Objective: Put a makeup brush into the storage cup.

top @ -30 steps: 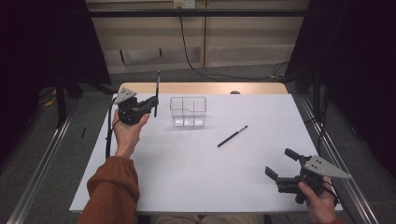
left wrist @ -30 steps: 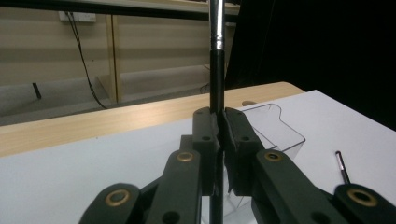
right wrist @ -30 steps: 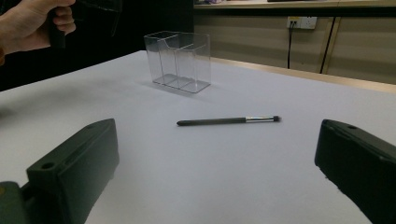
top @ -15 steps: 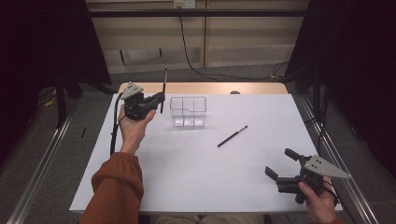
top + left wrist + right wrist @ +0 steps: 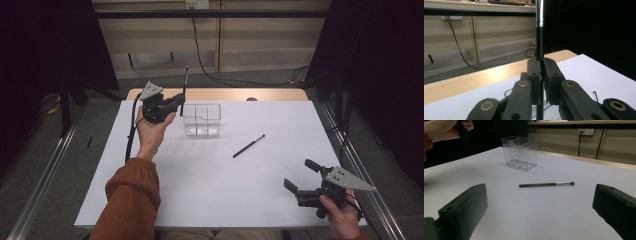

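Carrying a slim brush (image 5: pixel 184 89) upright, clenched in the left gripper (image 5: pixel 176 102), just beside the clear box (image 5: pixel 202 119) — next, lowering it into a compartment — right gripper (image 5: pixel 300 180) released, second brush (image 5: pixel 248 146) lying mid-table.

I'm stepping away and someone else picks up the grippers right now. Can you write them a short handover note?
Left gripper: shut on a thin black brush, held upright beside the left edge of the clear divided organizer, above the table, not yet inside it.
Right gripper: open, empty, resting low near the front right of the white table.
A second brush lies flat on the table, between the organizer and the right gripper.
Done: one brush picked up. The organizer looks empty.
Left, most likely: lower the held brush into a compartment, then collect the brush on the table and place it too.
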Action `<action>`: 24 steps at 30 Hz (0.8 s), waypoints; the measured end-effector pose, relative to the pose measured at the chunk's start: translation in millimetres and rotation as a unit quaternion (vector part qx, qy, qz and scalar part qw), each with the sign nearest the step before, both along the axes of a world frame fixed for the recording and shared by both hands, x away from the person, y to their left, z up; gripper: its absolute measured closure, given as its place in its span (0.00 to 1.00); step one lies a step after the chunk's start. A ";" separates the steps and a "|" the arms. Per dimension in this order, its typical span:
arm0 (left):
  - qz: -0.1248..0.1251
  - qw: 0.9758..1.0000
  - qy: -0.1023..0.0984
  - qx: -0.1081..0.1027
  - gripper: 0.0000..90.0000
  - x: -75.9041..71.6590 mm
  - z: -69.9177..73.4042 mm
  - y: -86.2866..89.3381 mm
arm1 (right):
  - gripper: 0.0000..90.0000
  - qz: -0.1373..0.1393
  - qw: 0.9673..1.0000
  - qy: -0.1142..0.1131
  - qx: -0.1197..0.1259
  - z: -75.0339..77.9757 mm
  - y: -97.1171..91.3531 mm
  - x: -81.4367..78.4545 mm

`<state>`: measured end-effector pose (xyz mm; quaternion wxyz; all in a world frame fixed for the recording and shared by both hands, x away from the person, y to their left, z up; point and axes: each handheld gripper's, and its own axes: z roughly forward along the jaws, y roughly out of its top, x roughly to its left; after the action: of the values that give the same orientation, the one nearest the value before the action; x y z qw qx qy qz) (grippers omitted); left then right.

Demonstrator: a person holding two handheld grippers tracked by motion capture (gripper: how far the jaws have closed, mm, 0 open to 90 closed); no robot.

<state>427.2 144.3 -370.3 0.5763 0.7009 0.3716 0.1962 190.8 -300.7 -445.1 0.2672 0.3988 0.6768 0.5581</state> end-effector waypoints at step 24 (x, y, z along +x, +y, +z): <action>-0.001 1.000 -0.003 0.018 0.93 25.8 -8.6 -23.3 | 0.00 0.001 1.000 0.004 0.007 -0.2 0.4 -0.2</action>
<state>453.0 121.0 -378.9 0.5655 0.7107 0.3651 0.2043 190.6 -300.4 -445.2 0.2610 0.4023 0.6741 0.5618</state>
